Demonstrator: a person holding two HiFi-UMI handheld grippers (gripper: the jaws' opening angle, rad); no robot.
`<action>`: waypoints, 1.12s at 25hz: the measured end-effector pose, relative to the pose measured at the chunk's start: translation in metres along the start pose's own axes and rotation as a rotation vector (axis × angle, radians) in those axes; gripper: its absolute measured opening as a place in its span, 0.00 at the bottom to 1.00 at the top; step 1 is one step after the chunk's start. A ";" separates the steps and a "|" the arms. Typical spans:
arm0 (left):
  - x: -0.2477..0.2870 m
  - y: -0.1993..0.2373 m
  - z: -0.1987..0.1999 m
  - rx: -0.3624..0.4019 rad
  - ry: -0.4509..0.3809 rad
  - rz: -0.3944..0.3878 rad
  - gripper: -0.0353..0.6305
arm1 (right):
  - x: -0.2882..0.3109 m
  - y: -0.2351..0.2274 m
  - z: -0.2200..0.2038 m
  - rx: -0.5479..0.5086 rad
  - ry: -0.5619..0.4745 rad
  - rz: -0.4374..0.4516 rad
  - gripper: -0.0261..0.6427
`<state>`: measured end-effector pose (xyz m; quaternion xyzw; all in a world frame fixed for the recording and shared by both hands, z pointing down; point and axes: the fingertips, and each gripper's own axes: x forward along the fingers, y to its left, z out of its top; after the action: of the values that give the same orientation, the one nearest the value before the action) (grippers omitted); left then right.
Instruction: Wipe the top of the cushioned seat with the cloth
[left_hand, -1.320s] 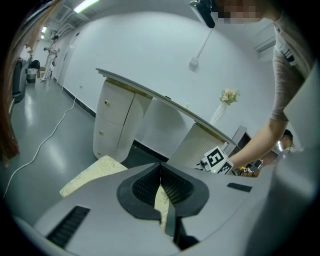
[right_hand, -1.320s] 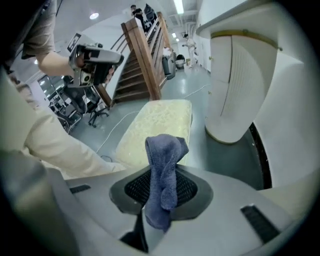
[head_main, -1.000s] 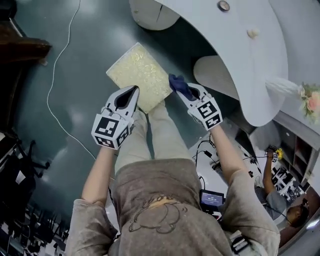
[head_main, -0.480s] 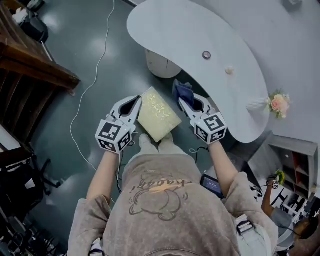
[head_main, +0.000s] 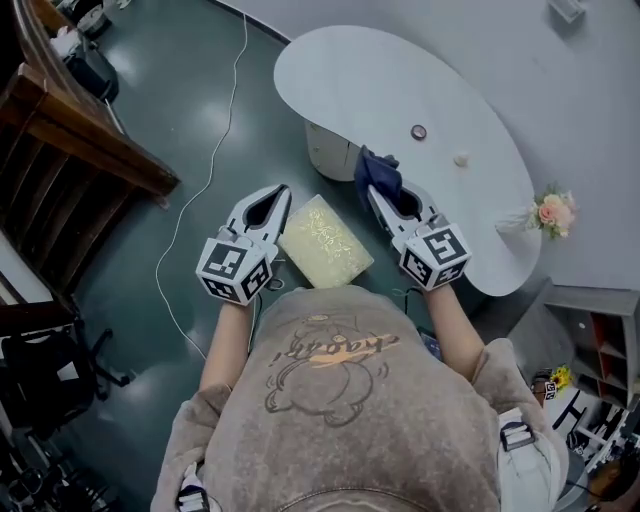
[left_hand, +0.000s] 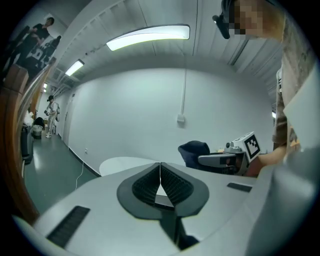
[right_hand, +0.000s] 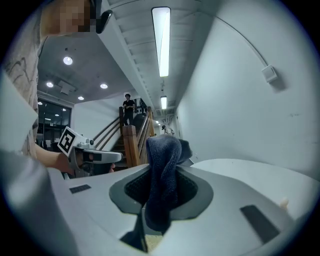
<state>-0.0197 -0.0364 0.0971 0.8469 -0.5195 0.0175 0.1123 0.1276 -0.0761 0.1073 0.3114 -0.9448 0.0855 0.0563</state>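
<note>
The cushioned seat (head_main: 324, 243), a pale yellow square pad, sits low on the floor between my two grippers in the head view. My right gripper (head_main: 380, 190) is raised to its right and shut on the dark blue cloth (head_main: 376, 172), which bunches up past the jaw tips (right_hand: 163, 170). My left gripper (head_main: 278, 196) is held up at the seat's left, shut with nothing in it; its jaws meet tip to tip (left_hand: 160, 176). Both grippers point level across the room, away from the seat. From the left gripper view the right gripper (left_hand: 220, 160) and the cloth (left_hand: 194, 150) show.
A curved white table (head_main: 400, 120) with a small dark object (head_main: 419, 132) and a pale ball (head_main: 461, 159) lies just beyond the seat. Wooden stair rails (head_main: 80, 130) stand at the left, a white cable (head_main: 215, 150) runs over the green floor, and flowers (head_main: 552, 212) at right.
The person has straightened up; the seat now looks smaller and farther below. Both grippers have lifted off the seat and spread apart, the right still holding the cloth.
</note>
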 end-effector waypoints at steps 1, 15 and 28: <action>-0.003 0.005 -0.001 -0.001 -0.004 0.019 0.08 | 0.001 0.005 0.001 -0.003 -0.011 0.012 0.17; -0.033 0.025 -0.042 -0.026 0.008 0.133 0.08 | -0.009 0.022 -0.033 0.009 -0.017 0.015 0.17; -0.049 0.013 -0.054 -0.075 0.007 0.165 0.08 | -0.023 0.024 -0.054 0.042 0.013 0.000 0.17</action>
<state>-0.0490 0.0121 0.1444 0.7964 -0.5873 0.0099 0.1440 0.1344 -0.0335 0.1530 0.3120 -0.9423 0.1076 0.0560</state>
